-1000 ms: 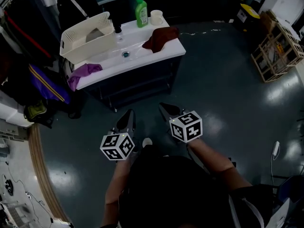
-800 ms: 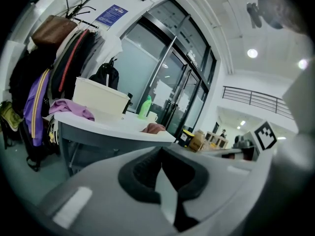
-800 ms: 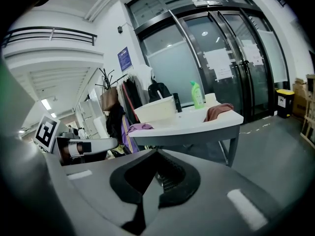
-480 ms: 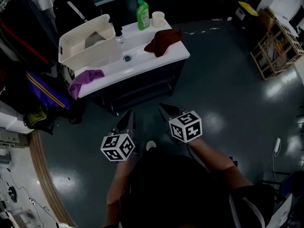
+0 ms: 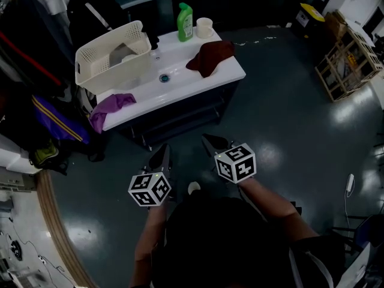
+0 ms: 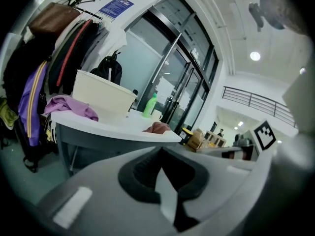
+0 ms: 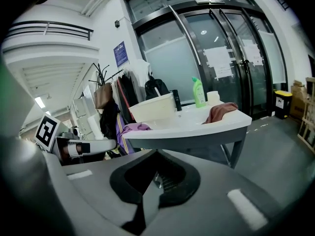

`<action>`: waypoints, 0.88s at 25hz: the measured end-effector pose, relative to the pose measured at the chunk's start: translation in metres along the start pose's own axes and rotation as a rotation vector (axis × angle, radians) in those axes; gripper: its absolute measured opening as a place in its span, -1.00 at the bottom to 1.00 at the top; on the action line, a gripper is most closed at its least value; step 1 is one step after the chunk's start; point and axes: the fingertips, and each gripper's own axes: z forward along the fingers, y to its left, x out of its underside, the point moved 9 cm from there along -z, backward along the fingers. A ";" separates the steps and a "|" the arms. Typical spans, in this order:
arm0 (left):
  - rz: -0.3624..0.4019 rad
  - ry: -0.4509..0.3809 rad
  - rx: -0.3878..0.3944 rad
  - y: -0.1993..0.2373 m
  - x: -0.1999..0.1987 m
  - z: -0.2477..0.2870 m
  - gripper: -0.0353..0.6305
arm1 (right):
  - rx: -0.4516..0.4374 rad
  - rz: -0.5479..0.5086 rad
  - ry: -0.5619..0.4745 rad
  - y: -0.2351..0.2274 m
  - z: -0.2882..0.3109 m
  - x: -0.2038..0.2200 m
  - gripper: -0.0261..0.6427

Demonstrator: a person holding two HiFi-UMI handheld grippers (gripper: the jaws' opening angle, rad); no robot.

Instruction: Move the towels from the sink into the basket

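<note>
Approach step, no towel picked yet. Left claw (image 5: 161,156) and right claw (image 5: 211,143) are both pressed together with nothing between them, held low over the dark floor, well apart from the white sink surface (image 5: 174,93). A crumpled purple cloth towel (image 5: 111,105) lies at the surface's left end, partly hanging over the edge. A crumpled dark red cloth towel (image 5: 209,56) lies at the right end, near the green plastic bottle (image 5: 185,23). A cream perforated plastic basket (image 5: 111,53) sits at the back left. Next move likely calls for closing in, spreading one claw, and reaching a towel.
</note>
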 end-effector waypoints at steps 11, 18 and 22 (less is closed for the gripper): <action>0.003 0.026 0.028 0.033 -0.009 0.008 -0.87 | 0.047 0.015 0.001 0.003 0.026 -0.011 -0.93; -0.007 0.030 0.011 0.046 -0.013 0.016 -0.87 | 0.058 0.034 -0.002 -0.007 0.036 -0.017 -0.93; -0.009 0.029 0.007 0.050 -0.018 0.029 -0.87 | 0.053 0.045 -0.002 -0.019 0.049 -0.022 -0.93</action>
